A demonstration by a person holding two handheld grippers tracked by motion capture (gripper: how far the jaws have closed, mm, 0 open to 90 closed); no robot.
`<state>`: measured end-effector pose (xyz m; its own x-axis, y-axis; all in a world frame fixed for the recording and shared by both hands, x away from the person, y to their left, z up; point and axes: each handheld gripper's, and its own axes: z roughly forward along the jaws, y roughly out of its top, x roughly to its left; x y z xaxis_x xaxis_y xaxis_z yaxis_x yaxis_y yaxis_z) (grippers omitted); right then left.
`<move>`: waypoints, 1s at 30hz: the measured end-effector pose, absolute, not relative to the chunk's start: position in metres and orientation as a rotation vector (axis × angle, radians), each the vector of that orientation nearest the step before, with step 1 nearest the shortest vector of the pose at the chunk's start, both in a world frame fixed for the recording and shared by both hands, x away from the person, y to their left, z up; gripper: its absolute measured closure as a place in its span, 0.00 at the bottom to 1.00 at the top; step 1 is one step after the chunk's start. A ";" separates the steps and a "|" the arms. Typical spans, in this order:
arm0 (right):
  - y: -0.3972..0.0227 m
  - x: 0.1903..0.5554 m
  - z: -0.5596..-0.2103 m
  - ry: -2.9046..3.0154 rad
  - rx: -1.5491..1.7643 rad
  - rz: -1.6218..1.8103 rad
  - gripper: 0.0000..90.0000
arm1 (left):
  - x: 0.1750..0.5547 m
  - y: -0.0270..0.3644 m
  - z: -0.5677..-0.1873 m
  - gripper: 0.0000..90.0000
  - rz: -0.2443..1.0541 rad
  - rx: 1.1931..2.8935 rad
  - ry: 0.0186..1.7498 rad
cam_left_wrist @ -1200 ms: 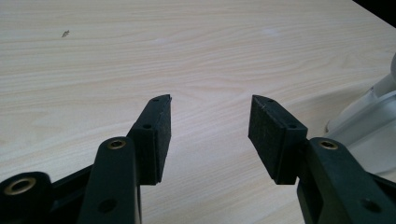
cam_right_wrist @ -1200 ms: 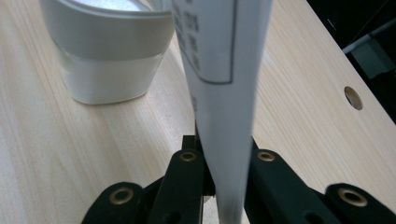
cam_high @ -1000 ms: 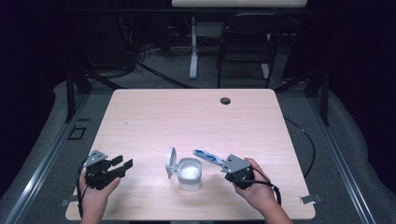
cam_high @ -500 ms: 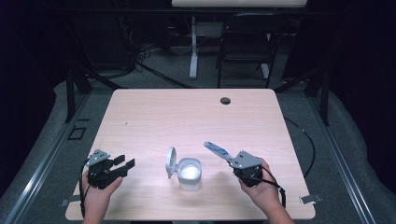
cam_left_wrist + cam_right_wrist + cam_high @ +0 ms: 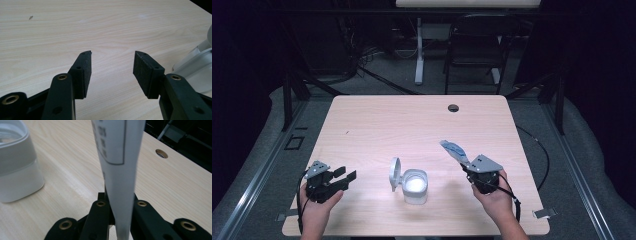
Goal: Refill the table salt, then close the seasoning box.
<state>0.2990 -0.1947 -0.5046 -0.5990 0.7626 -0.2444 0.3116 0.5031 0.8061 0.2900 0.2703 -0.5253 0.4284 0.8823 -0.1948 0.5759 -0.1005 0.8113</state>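
The flat packet (image 5: 117, 157) pinched between my right fingers (image 5: 100, 202) carries dark print inside a thin ruled box, rising just above my fingertips, but the letters are too blurred and too steeply angled for me to read a single word or number; nothing else near my fingers, the white container (image 5: 17, 170) included, bears any legible text

Pale wood-grain rectangular table (image 5: 377, 125), rounded corners, round cable hole (image 5: 453, 108) near far edge. Standing directly on it: white square plastic container (image 5: 415, 186), hinged lid (image 5: 395, 174) open.
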 end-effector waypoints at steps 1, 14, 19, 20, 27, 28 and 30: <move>-0.196 0.300 -0.505 2.146 0.894 0.995 0.97 | 0.290 0.270 -0.525 0.55 0.431 1.789 1.255; -0.204 0.311 -0.513 2.091 1.000 1.000 0.97 | 0.291 0.268 -0.527 0.55 0.429 1.798 1.255; -0.211 0.315 -0.518 2.070 1.050 1.019 0.97 | 0.293 0.267 -0.528 0.55 0.427 1.801 1.254; -0.213 0.315 -0.520 2.064 1.061 1.025 0.97 | 0.293 0.266 -0.528 0.55 0.428 1.801 1.255; -0.221 0.319 -0.527 2.037 1.145 1.048 0.97 | 0.293 0.266 -0.528 0.55 0.427 1.805 1.248; -0.221 0.319 -0.529 2.029 1.157 1.051 0.97 | 0.293 0.266 -0.528 0.55 0.427 1.806 1.249; -0.222 0.320 -0.532 2.038 1.172 1.051 0.97 | 0.292 0.267 -0.527 0.55 0.428 1.810 1.251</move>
<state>0.3202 -0.2219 -0.5317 -0.4619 0.8831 -0.0818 0.4455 0.3108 0.8396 0.2920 0.2674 -0.5268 0.4359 0.8803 -0.1875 0.5813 -0.1163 0.8053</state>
